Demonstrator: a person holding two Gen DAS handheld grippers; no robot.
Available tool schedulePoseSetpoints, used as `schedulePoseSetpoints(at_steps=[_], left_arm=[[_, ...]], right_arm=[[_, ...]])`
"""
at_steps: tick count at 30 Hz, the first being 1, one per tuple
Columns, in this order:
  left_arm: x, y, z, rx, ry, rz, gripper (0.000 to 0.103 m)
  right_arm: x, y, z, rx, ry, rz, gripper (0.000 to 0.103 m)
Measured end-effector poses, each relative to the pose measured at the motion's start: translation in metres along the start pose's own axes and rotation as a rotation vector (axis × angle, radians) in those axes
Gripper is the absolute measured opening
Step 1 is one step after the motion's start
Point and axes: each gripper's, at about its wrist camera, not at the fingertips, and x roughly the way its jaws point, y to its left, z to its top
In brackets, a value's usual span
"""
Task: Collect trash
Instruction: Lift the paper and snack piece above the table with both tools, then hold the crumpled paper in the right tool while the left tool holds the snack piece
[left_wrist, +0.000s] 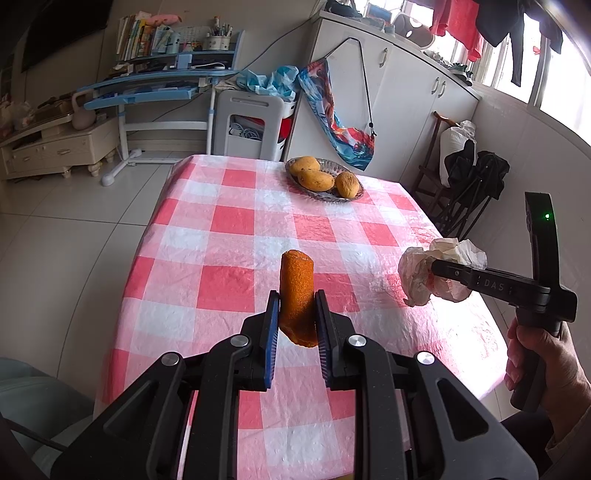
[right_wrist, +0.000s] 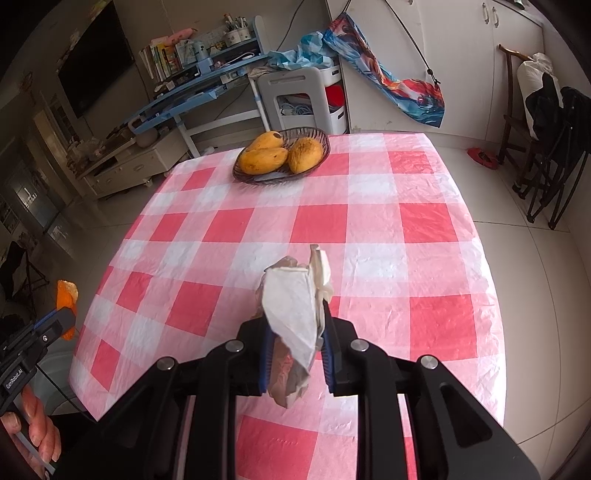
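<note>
White tiled floor (left_wrist: 74, 229), blue desk (left_wrist: 155, 85) (cluttered), white cabinets (left_wrist: 406, 103), bright windows (left_wrist: 554, 85)

"DAS" on right gripper (left_wrist: 430, 271) arm; "CenRobot.AI" on left gripper (right_wrist: 68, 319) body.

A pink-and-white checked cloth (left_wrist: 236, 221) covers the whole bench (right_wrist: 122, 373). At its far end, well ahead of both tools, sits a shallow dish (right_wrist: 314, 137) holding three yellow mangoes (right_wrist: 263, 160). It lies ahead and right of the left tool, ahead and left of the right.
</note>
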Motion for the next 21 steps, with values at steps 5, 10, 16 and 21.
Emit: schedulePoseSetpoints(at_steps=[5,10,16,21], left_arm=[[-0.0001,0.0001,0.0001,0.0,-0.001,0.001,0.018],[-0.0003,-0.0002,0.0,0.0,0.0,0.0,0.018],[-0.0002,0.0,-0.0001,0.0,0.0,0.0,0.018],[-0.0003,-0.0003,-0.0001,0.0,0.0,0.001,0.018]], right_arm=[[-0.0001,0.0002,-0.0001,0.0,0.0,0.0,0.023],[-0.0001,0.0006,-0.0002,-0.001,0.0,0.001,0.023],[0.0002,0.0025,0.0005,-0.005,0.001,0.002,0.023],[0.0003,0.0026,0.0002,-0.006,0.002,0.001,0.023]])
